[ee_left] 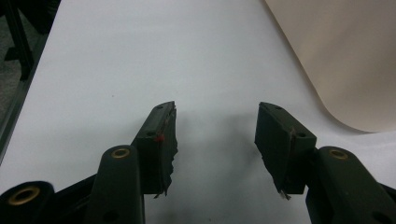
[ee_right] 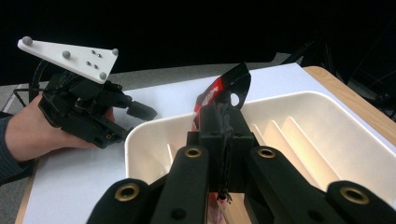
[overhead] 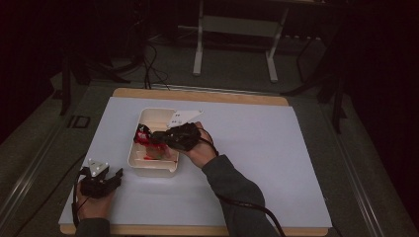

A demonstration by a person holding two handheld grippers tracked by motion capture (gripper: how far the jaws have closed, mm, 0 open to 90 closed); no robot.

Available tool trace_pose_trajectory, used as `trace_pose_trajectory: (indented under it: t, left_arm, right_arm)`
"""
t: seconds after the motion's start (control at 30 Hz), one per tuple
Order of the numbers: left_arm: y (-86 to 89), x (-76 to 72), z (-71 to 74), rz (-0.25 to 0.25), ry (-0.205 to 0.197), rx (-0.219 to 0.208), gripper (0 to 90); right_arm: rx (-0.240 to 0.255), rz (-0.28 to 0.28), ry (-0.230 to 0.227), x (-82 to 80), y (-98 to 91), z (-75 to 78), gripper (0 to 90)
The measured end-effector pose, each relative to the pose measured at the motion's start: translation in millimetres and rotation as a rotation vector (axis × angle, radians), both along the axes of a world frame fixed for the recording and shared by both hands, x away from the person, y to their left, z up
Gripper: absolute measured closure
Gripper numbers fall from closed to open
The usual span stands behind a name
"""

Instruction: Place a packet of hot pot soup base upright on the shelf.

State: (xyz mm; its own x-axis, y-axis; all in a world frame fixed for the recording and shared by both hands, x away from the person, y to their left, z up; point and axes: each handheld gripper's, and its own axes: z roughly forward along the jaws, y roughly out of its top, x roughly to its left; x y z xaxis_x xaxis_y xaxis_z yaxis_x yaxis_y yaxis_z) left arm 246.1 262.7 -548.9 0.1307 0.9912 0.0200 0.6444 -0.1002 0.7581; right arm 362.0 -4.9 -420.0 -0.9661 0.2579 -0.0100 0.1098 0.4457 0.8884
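The right gripper (ee_right: pixel 223 122) is clamping a red and black packet (ee_right: pixel 224 91) between its closed jaws, holding it just above the cream tray (overhead: pixel 140 167) on the white table sheet (overhead: pixel 257 148). The left gripper (ee_left: pixel 215 135) is resting just beside the tray's near corner, its jaws standing apart around nothing.

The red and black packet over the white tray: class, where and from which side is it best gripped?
Probably by its thin flat top edge, from above. The right gripper already pinches the packet that way, jaws shut on the flat film, while it hangs over the white tray, whose walls would likely block a sideways approach.
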Motion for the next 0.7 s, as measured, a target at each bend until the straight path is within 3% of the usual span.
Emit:
trace_pose_trajectory:
  t: [0.7]
  left_arm:
    - [-0.1, 0.0, 0.0, 0.0, -0.002, -0.002, 48.4]
  right_arm:
    - [-0.022, 0.016, 0.031, -2.3, 8.7, -17.5, 89.3]
